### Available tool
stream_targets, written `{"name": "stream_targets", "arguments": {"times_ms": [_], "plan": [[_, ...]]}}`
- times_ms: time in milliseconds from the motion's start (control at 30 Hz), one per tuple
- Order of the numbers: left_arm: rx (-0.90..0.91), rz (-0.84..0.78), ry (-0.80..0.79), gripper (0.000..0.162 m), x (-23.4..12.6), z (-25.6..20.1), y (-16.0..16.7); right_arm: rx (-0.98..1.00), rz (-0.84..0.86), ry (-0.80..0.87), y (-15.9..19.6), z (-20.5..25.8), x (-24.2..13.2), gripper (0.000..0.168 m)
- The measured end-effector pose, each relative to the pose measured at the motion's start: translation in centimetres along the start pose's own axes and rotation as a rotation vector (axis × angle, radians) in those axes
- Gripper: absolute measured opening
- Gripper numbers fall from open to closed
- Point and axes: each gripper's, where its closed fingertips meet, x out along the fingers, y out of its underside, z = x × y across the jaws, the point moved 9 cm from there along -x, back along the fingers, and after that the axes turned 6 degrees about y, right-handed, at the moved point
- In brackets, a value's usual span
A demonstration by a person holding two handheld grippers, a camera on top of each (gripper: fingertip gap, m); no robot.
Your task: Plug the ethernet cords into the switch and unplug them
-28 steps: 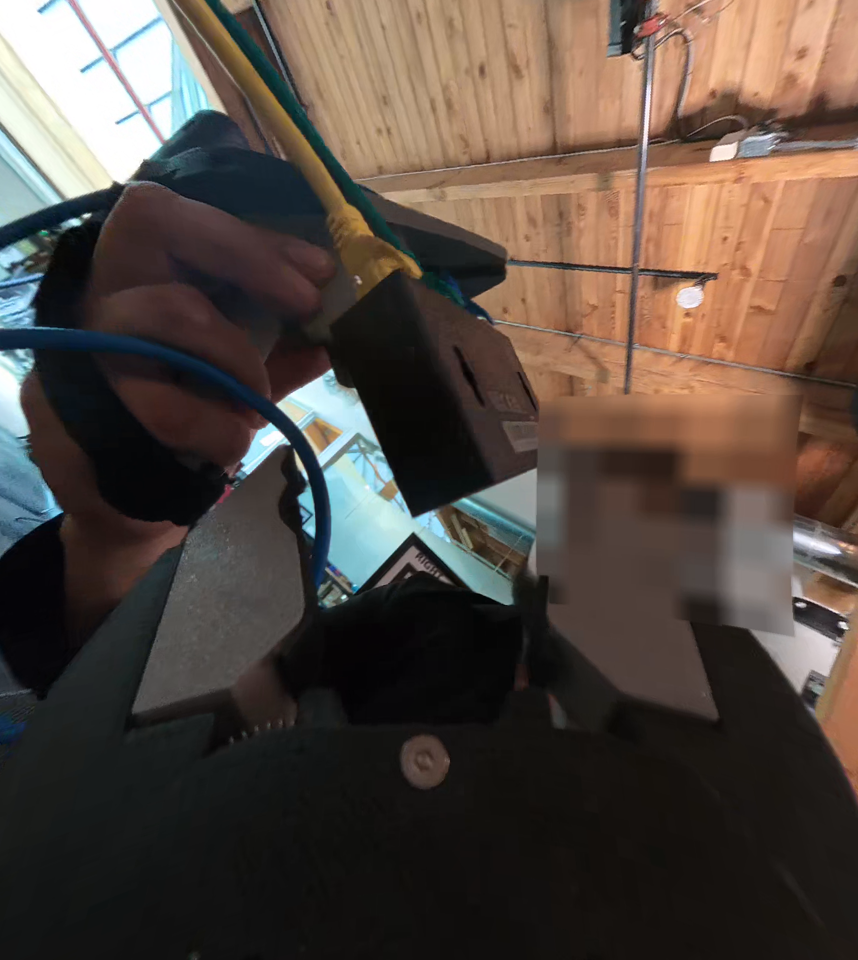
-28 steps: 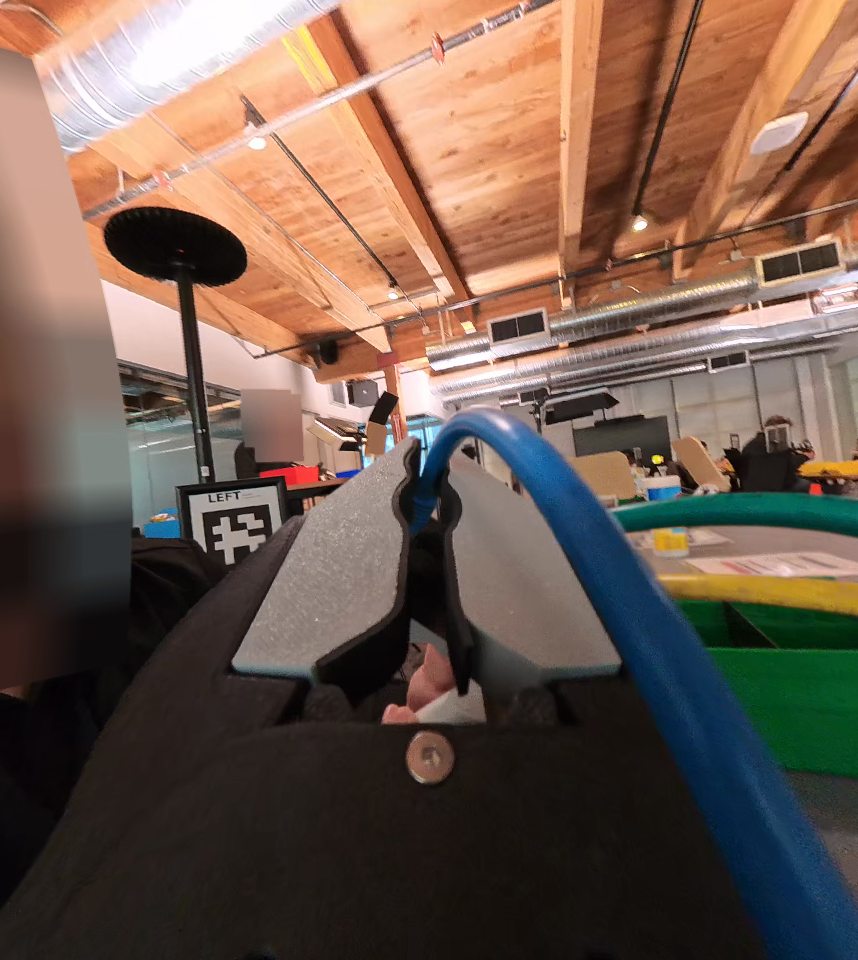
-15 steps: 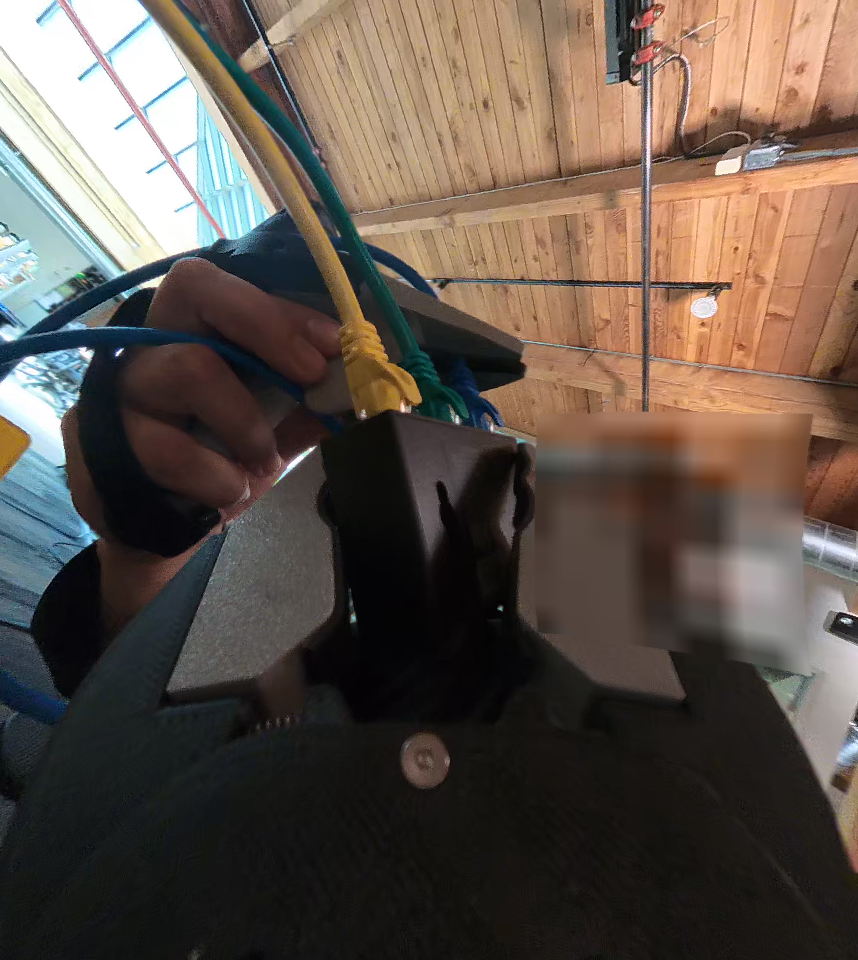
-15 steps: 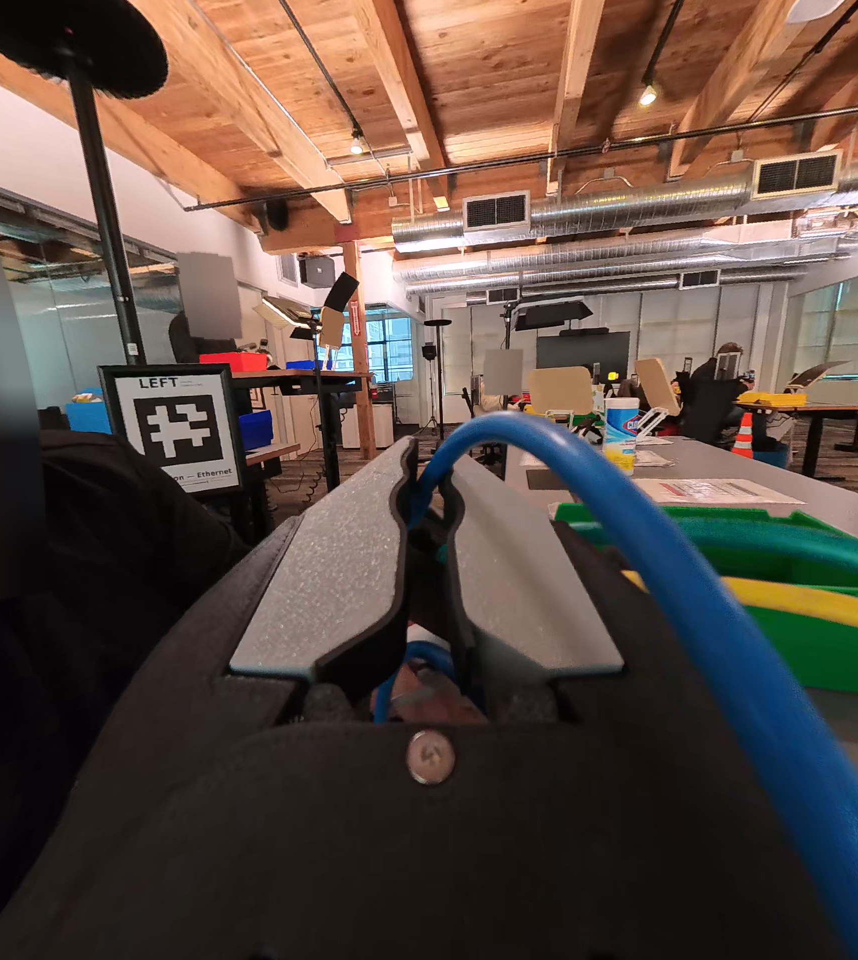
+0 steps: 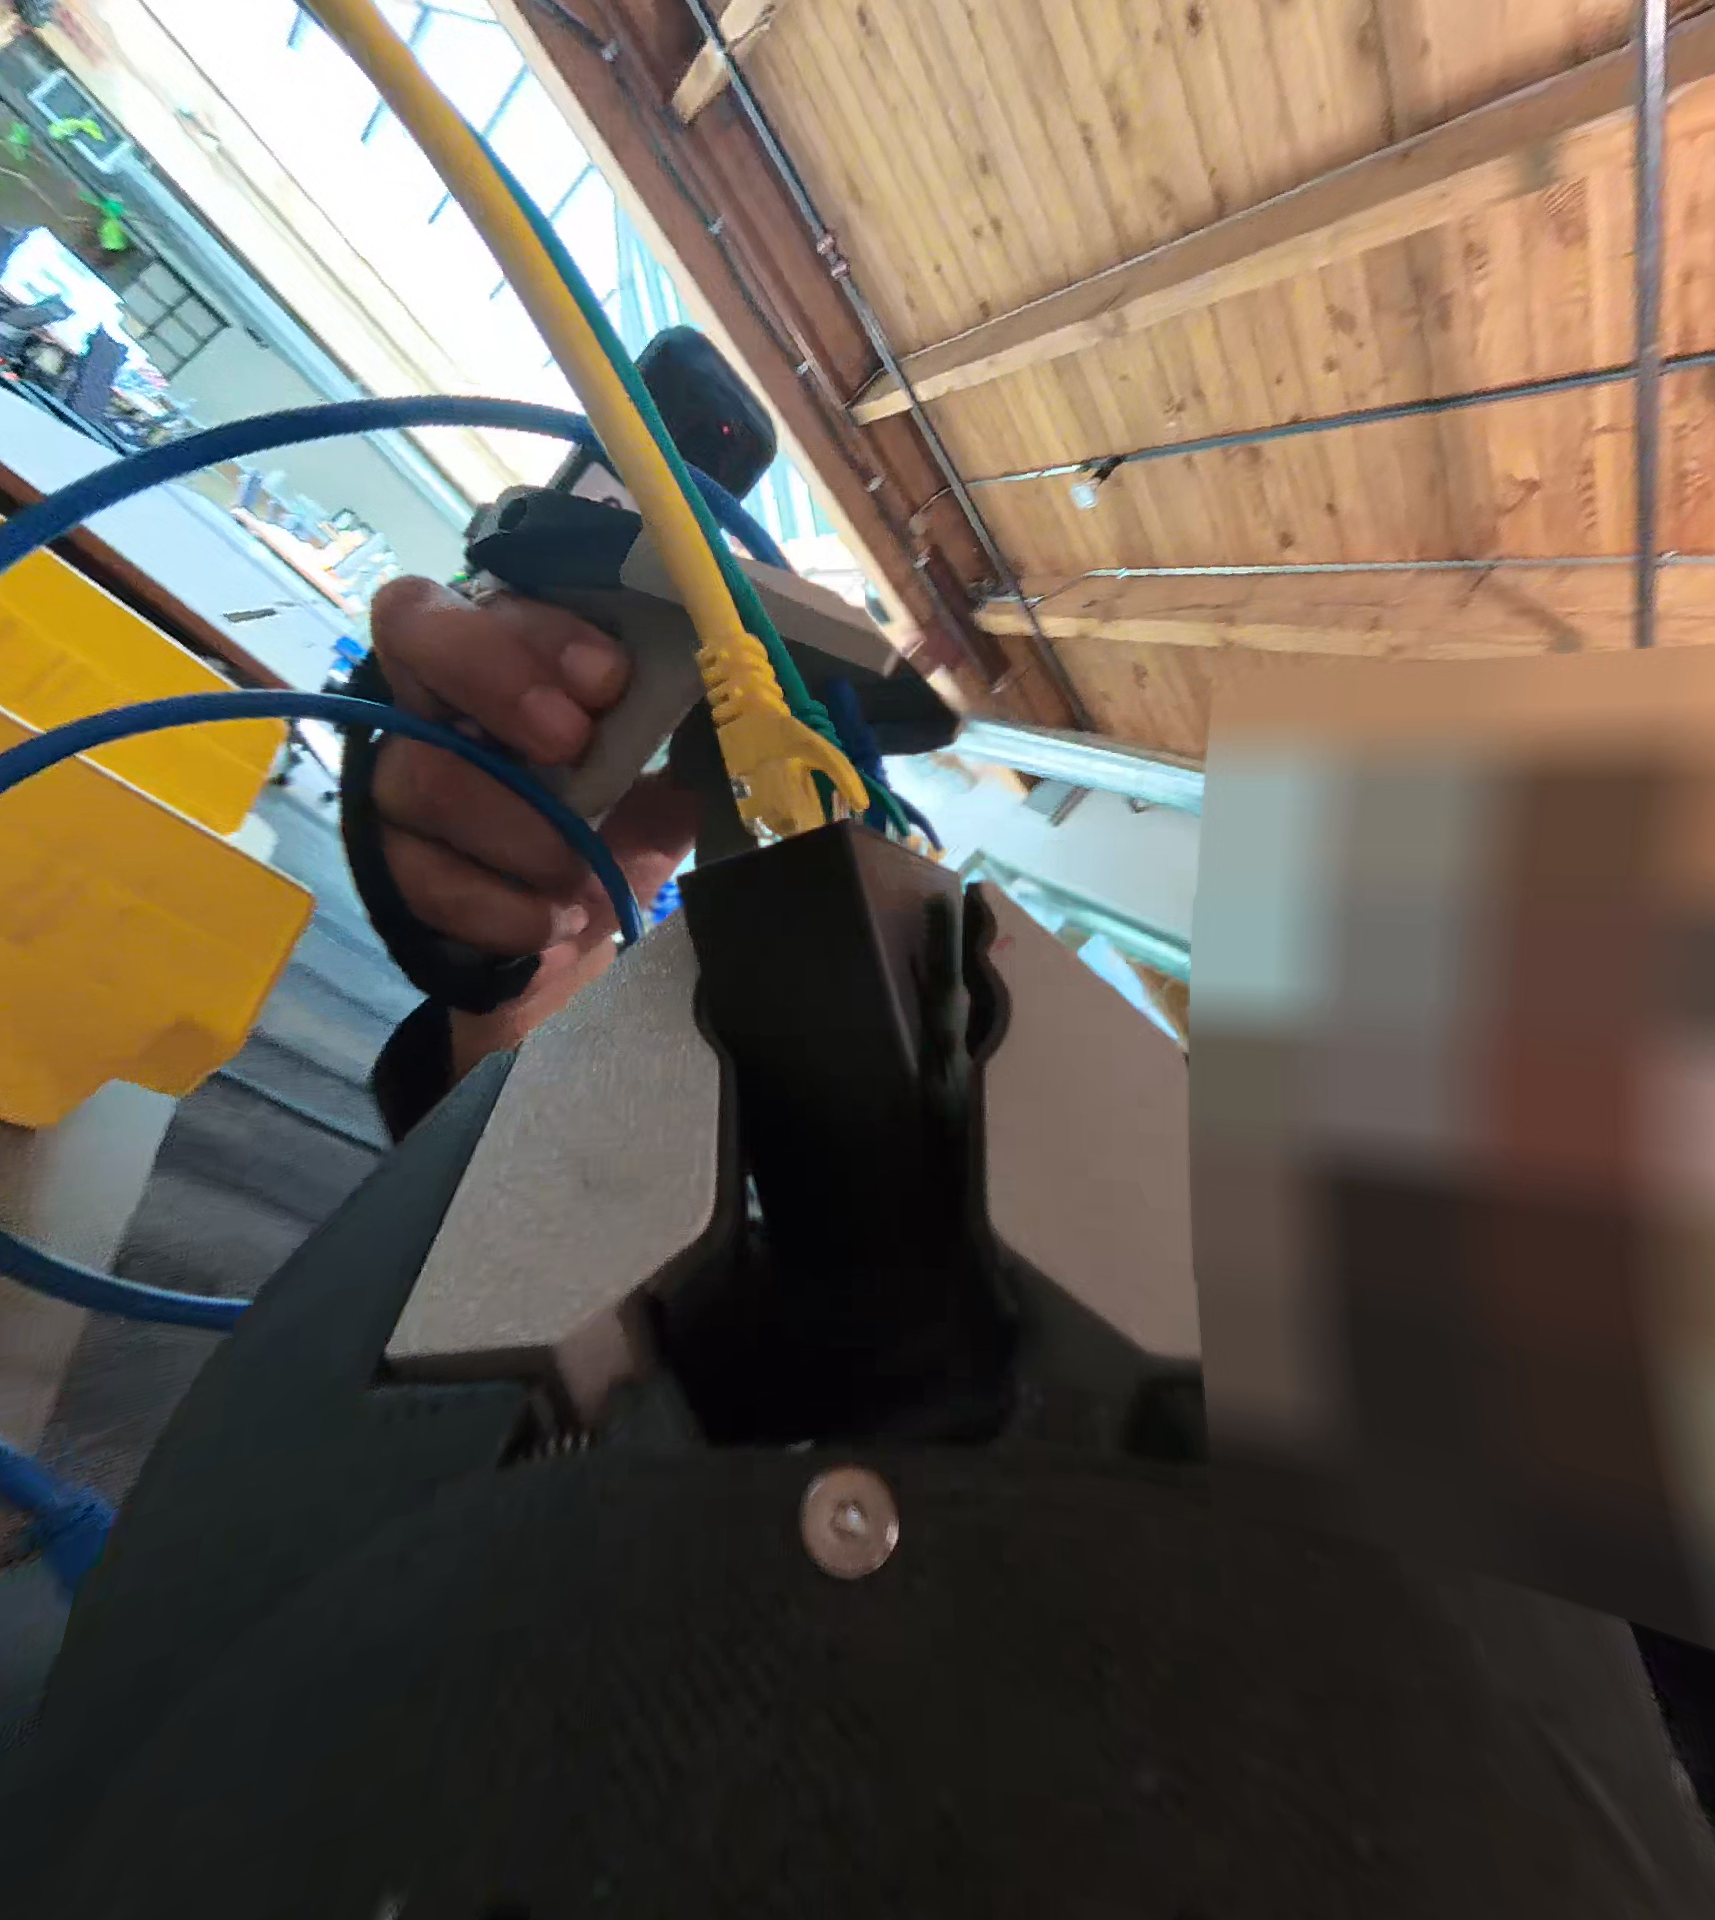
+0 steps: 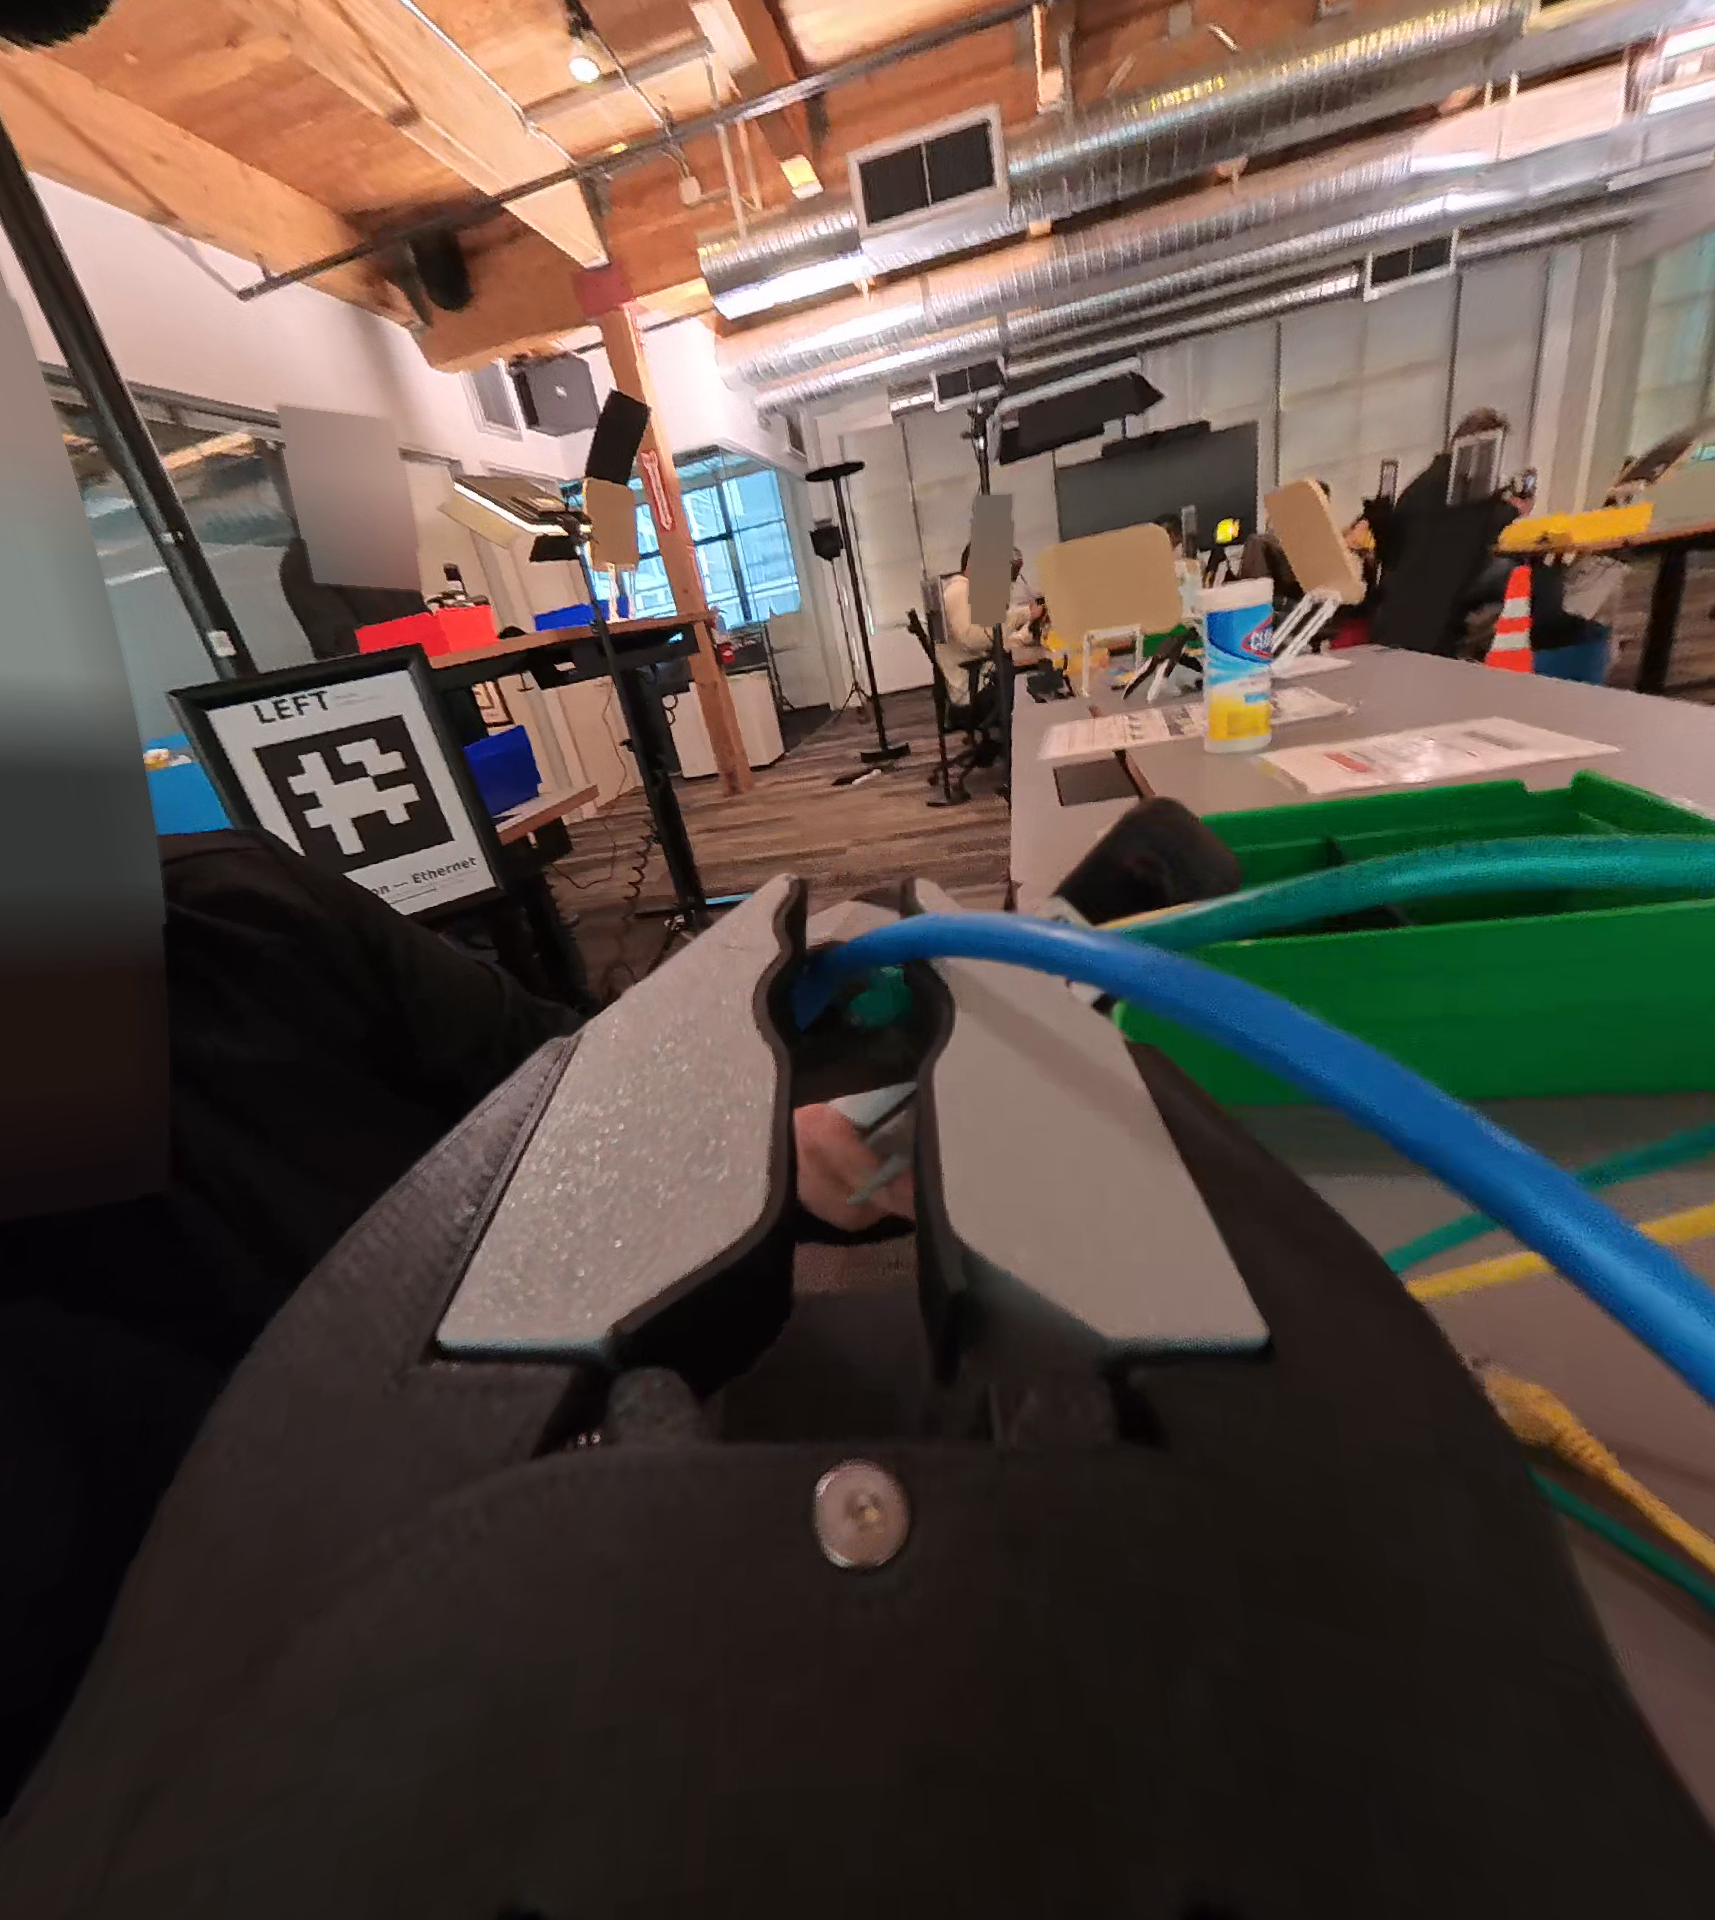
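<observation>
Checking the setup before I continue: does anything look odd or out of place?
Yes: the black switch is off the table, clamped in the left tool and pointing at the ceiling, yellow cord plugged in on top.

A: We see our right gripper (image 6: pixel 858 961) with its fingers (image 6: pixel 645 1122) drawn close on the blue cord (image 6: pixel 1352 1049), which arcs out from between the tips and off to the lower right.

B: A teal plug (image 6: pixel 879 1000) sits just behind those tips. The green cord (image 6: pixel 1455 873) runs rightward past the green bin (image 6: pixel 1518 987).

A: A yellow cord (image 6: pixel 1580 1455) lies on the grey table (image 6: pixel 1663 717). A wipes canister (image 6: pixel 1237 665) stands farther back.
</observation>
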Motion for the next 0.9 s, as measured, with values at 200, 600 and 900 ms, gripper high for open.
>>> {"name": "stream_targets", "arguments": {"times_ms": [200,600,900], "plan": [[0.144,0.063,-0.183,0.039,-1.3,0.0,-1.6,0.113,0.105,0.028,0.8,-0.5,-0.4,0.027],[0.375,0.154,-0.446,0.063,-1.5,-0.1,-2.5,0.228,-0.021,0.153,1.0,-3.6,-0.5,0.000],[0.863,0.322,-0.751,0.077,-3.2,-3.9,-3.9,0.341,-0.197,0.212,0.5,-4.2,-0.5,0.000]]}}
